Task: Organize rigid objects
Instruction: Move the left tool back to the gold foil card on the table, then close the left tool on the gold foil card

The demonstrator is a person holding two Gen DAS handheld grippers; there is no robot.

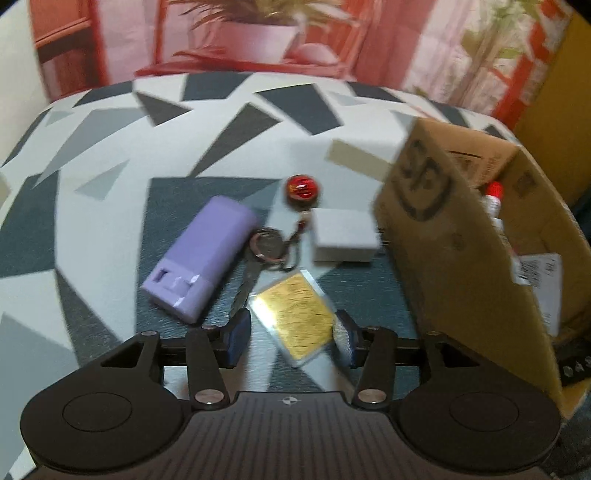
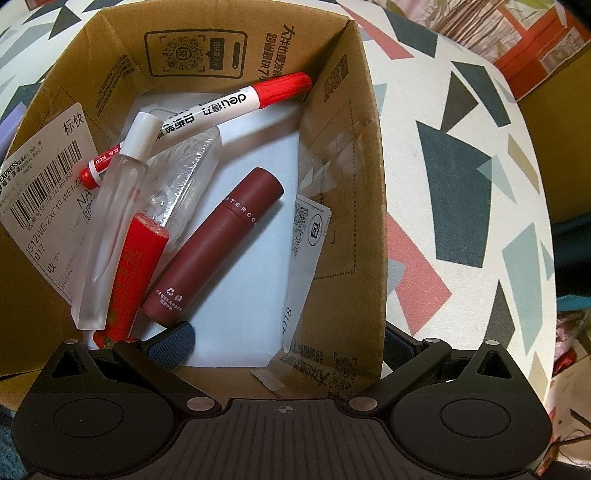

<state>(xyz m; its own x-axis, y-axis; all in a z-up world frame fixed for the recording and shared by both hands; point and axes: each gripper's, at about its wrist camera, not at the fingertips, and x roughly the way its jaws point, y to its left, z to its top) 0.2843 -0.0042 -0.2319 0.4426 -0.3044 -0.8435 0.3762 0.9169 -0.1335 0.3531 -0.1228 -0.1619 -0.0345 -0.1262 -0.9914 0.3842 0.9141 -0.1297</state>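
In the left wrist view, my left gripper (image 1: 291, 334) is open low over the patterned table, and a clear-cased yellow card (image 1: 295, 314) lies between its blue pads (image 1: 238, 332). Beyond it lie a purple case (image 1: 199, 258), a key on a ring (image 1: 267, 243), a red round charm (image 1: 301, 188) and a small white box (image 1: 345, 238). My right gripper (image 2: 288, 341) points down into the cardboard box (image 2: 332, 147), open wide, straddling the near right wall. Inside lie a red marker (image 2: 221, 107), a clear glass bottle (image 2: 114, 218), a red tube (image 2: 133, 280) and a maroon tube (image 2: 218, 243).
The cardboard box (image 1: 461, 240) stands at the right of the loose items, its tall flap close to my left gripper. The tablecloth (image 1: 92, 166) with grey and dark shapes stretches left and back. A red backdrop with a potted plant (image 1: 258, 33) rises behind the table.
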